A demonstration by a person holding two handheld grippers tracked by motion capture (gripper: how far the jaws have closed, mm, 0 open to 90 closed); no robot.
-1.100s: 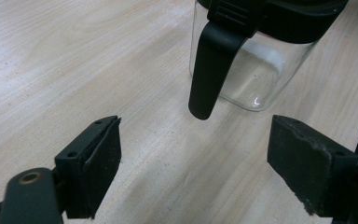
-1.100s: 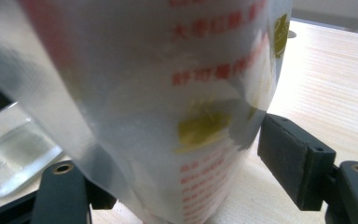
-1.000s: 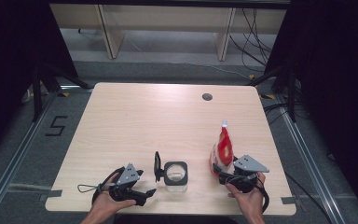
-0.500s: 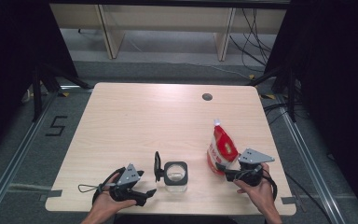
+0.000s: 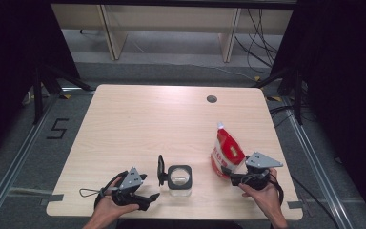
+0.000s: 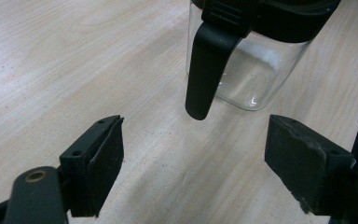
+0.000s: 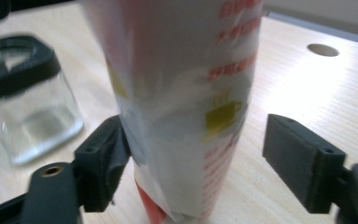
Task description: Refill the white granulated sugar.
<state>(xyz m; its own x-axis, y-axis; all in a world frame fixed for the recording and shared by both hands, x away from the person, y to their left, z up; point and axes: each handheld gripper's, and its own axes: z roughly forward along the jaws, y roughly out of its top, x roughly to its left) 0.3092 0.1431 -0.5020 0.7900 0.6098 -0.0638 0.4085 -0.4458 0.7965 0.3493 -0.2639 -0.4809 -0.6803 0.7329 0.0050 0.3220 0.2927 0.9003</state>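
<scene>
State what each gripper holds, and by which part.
Nothing is held. The right gripper has just opened around the pouch; the left gripper stands open before the jar's handle.

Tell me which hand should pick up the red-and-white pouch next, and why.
Right. The right gripper already has the pouch between its open fingers, which have just been opening; a gap shows at one finger. The left gripper faces the glass jar's black handle instead.

the left hand-held gripper [image 6: 193, 154] has its jaws standing wide apart over the pale wooden bench [image 6: 74, 60]. just ahead stands a clear glass jar [image 6: 251, 74] with a black lid, and a black handle [image 6: 205, 70], seemingly the lid's latch, hangs down its near side.
</scene>
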